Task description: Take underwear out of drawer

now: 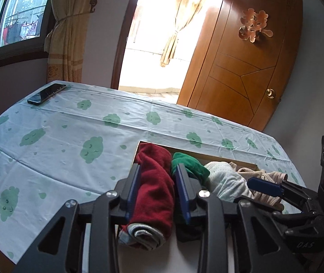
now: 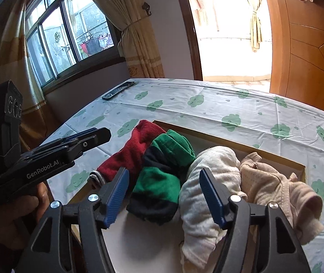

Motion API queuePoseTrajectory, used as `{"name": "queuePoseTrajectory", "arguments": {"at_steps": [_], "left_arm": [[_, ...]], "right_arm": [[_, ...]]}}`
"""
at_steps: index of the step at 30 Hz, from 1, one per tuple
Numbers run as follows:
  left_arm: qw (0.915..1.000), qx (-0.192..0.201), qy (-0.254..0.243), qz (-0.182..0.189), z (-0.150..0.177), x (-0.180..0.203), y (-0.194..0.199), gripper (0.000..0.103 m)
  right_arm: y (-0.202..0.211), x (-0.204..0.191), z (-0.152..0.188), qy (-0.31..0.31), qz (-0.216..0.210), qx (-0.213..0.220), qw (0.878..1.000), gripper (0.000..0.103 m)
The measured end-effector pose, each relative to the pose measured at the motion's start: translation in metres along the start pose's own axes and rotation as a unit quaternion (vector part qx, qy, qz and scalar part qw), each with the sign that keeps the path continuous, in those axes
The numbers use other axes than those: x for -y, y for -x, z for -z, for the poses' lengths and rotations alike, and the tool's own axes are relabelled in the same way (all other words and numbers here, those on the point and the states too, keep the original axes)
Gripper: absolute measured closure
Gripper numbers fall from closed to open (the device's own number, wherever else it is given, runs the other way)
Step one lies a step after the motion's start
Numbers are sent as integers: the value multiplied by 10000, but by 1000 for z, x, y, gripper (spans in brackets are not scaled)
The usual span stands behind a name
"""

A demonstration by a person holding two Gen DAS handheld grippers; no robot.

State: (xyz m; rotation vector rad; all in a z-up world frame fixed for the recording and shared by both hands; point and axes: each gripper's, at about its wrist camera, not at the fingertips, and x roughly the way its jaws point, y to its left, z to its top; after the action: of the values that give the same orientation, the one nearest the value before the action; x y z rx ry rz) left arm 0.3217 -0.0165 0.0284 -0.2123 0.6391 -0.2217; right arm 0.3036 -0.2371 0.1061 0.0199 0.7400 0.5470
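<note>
The underwear is kept rolled in an open drawer set on the table. The red roll is straddled by the left gripper, its fingers slightly parted (pad contact cannot be confirmed). The right gripper is held wide open over the green-and-black roll and the white roll, nothing being clamped.

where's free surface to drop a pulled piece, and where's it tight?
Free: the tablecloth between the phone and the drawer, also beyond the drawer's far rim toward the door. Inside, only a bare white strip at the near edge. Crowded: red roll, green roll, white roll, beige piece packed side by side.
</note>
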Motion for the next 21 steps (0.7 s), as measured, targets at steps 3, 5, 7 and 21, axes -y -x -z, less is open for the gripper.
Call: {"name": "queuePoseTrajectory", "arguments": {"at_steps": [3, 5, 7, 21], "left_arm": [[9999, 49, -118, -14, 10, 4, 12, 72], [9997, 81, -215, -17, 17, 7, 19, 72], [9996, 116, -246, 0, 23, 8, 27, 72], [9982, 188, -500, 279, 66, 15, 66, 70]], "right_arm": [[18, -5, 11, -8, -165, 79, 9998, 34], [29, -9, 20, 36, -237, 138, 9996, 32], [37, -15, 29, 102, -305, 170, 9993, 31], [89, -38, 92, 458, -711, 318, 9959, 27]]}}
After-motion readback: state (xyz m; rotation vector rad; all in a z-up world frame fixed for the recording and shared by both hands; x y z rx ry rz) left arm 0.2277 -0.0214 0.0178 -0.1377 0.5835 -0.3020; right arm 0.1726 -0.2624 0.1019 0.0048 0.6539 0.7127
